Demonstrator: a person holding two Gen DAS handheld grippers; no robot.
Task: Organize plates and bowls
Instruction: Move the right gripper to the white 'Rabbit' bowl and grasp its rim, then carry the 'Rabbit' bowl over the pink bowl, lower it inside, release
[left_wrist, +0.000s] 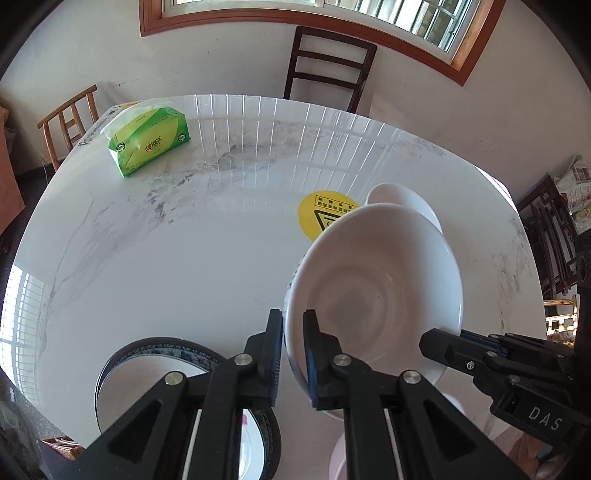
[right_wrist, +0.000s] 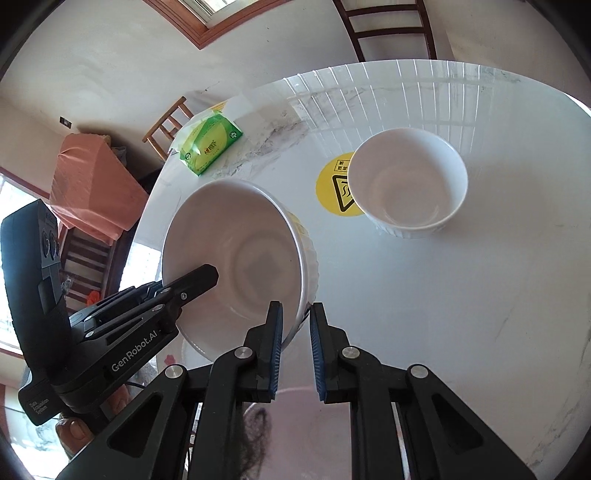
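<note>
A large white bowl (left_wrist: 373, 291) is held tilted above the marble table (left_wrist: 166, 258). My left gripper (left_wrist: 293, 332) is shut on its near-left rim. My right gripper (right_wrist: 297, 325) straddles the opposite rim of the same bowl (right_wrist: 236, 258), one finger inside and one outside, with a gap to the outer pad. A second, smaller white bowl (right_wrist: 408, 184) stands upright on the table beyond, partly over a yellow sticker (right_wrist: 328, 184); in the left wrist view it (left_wrist: 402, 201) peeks out behind the held bowl. A blue-rimmed plate (left_wrist: 147, 373) lies at the near left under my left gripper.
A green tissue pack (left_wrist: 151, 142) lies at the far left of the table, also in the right wrist view (right_wrist: 210, 144). Chairs (left_wrist: 328, 66) stand around the table. A pink dish (right_wrist: 295, 397) lies under my right gripper.
</note>
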